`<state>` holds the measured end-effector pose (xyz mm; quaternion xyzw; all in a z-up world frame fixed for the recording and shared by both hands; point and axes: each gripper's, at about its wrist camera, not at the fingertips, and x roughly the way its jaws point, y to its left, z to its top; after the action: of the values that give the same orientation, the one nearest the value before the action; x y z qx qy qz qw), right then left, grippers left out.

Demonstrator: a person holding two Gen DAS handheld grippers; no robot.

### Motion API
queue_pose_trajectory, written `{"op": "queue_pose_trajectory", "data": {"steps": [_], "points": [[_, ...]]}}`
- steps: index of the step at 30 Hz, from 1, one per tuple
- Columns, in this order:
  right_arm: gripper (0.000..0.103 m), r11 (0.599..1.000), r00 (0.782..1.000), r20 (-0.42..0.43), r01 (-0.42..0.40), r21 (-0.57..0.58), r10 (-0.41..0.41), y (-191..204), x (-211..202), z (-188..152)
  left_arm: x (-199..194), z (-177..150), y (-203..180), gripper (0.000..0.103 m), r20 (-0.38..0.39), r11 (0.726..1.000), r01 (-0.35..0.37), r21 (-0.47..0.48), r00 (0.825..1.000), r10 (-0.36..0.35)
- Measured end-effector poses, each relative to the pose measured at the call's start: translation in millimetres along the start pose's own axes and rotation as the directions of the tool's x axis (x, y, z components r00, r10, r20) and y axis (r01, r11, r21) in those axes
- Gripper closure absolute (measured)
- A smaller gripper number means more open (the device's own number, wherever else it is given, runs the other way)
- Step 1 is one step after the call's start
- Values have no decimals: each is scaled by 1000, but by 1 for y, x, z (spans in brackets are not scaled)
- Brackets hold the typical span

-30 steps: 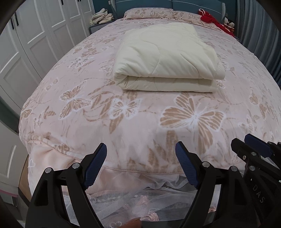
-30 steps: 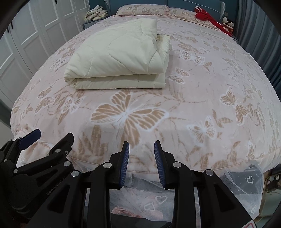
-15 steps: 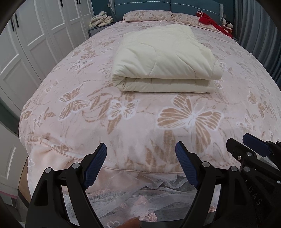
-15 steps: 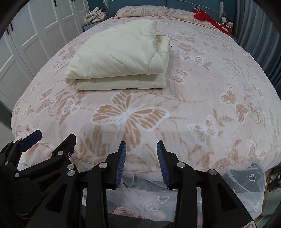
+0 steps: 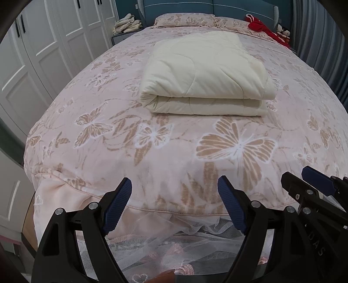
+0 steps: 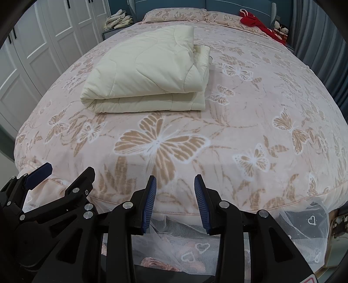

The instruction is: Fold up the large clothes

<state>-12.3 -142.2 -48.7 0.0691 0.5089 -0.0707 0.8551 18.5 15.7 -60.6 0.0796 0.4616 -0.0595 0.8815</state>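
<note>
**Both grippers idle at the foot of the bed, quilt folded beyond them**

The left gripper (image 5: 174, 191) hangs over the foot edge of the bed (image 5: 87, 152), its blue fingers (image 5: 117, 202) spread wide with nothing between them but the pink butterfly cover below. The right gripper (image 6: 175, 191) sits just beside it, to its right, and its fingers (image 6: 150, 198) stand partly apart, a narrow gap, empty as well. Each gripper shows at the edge of the other's view.

The quilt (image 5: 204, 74), cream and stitched, lies folded into a thick rectangle on the cover, well ahead of both pairs of fingers, toward the middle of the bed. Its rounded fold faces the grippers. From the right gripper's fingers it sits ahead and to the left (image 6: 148, 74); from the left gripper's, ahead and slightly right. Neither gripper touches it.

Past the quilt, two pillows (image 5: 184, 19) rest against a teal headboard (image 5: 213, 6), with a red garment (image 5: 258, 26) at the far right. White wardrobe doors (image 5: 43, 54) run along the left. Below the fingers, lace netting (image 6: 304, 224) drapes down from the bed's edge.
</note>
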Motion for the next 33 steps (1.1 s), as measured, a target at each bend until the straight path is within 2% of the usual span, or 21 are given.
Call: {"op": "queue_pose_trajectory", "data": {"steps": [33], "points": [[66,1000,1000,4,2,-2,-2,-1,0,-1,0,-1,0,24,-1,1000,5,-7,1000,-5]]}}
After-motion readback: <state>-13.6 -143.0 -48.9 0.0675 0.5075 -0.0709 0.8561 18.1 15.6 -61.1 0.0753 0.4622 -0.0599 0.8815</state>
